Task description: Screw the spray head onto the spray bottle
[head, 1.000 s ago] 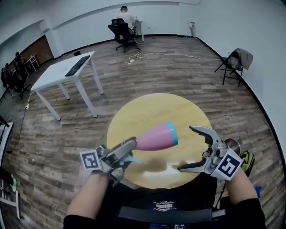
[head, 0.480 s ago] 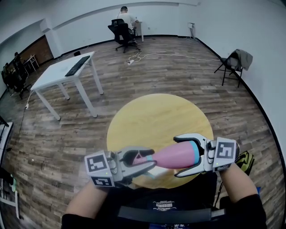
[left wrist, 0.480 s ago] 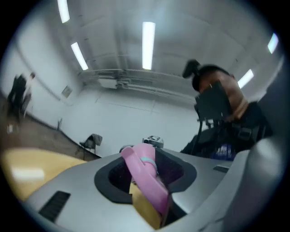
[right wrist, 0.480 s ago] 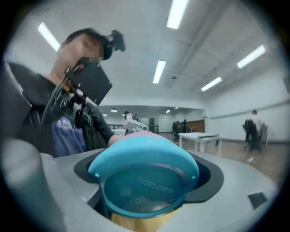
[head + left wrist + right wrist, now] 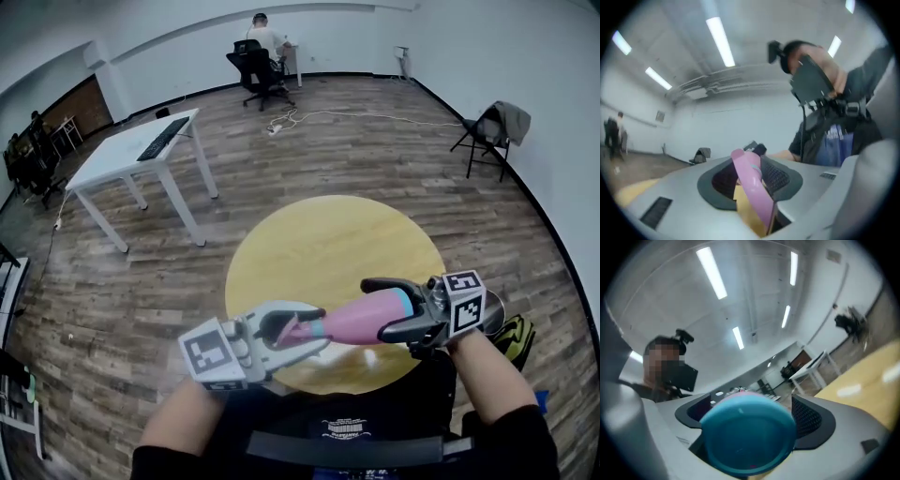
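The left gripper (image 5: 319,329) is clamping the pink spray head (image 5: 753,191). The right gripper (image 5: 375,308), whose jaws have just been closing, is gripping the blue bottom end of the pink bottle (image 5: 356,321). Together they are holding the bottle level between them, above the near edge of the round yellow table (image 5: 319,234). Farther off, a white desk (image 5: 131,155) is standing on the wooden floor (image 5: 394,159).

- What colour is the spray bottle (image 5: 354,321)?
- Pink, teal at its base. The spray head (image 5: 753,187) is pink too.
- The table (image 5: 319,234)?
- Pale yellow, on a grey-brown plank floor (image 5: 375,150).
- The tongs?
- Left tongs (image 5: 314,330) and right tongs (image 5: 377,309) are grey; their marker cubes (image 5: 466,302) carry black-and-white squares.
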{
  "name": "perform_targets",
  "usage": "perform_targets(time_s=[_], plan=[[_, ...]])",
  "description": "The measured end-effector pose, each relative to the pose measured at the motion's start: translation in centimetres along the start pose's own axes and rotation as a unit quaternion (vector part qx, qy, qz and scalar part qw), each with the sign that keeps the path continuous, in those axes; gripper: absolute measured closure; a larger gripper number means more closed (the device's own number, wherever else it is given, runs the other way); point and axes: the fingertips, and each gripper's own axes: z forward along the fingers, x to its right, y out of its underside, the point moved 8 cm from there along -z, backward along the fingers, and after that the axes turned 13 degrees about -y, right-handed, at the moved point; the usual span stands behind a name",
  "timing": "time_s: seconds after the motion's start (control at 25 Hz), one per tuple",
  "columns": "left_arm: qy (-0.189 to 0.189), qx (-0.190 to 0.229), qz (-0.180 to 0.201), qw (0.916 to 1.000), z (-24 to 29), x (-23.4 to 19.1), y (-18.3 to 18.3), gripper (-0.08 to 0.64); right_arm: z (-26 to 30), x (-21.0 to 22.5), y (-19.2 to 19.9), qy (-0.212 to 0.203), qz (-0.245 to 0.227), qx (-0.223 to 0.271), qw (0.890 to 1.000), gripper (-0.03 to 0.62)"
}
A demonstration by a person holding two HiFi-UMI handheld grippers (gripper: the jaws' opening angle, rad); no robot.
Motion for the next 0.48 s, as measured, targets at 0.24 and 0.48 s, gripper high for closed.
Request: perform_targets(time_s=[0.24, 0.48], plan=[[-0.016, 0.019, -0.379, 0.9251, -1.0, -6.2, 3.6, 0.394, -0.2, -2.7, -0.2, 0.155, -0.402, -0.204, 0.879, -0.002], [0.011, -0.005, -0.401, 0.9162, 0.0, -4.9, 4.2, 0.394, 1.2, -3.6, 2.2, 0.158, -0.477, -0.294, 0.813, -0.003]])
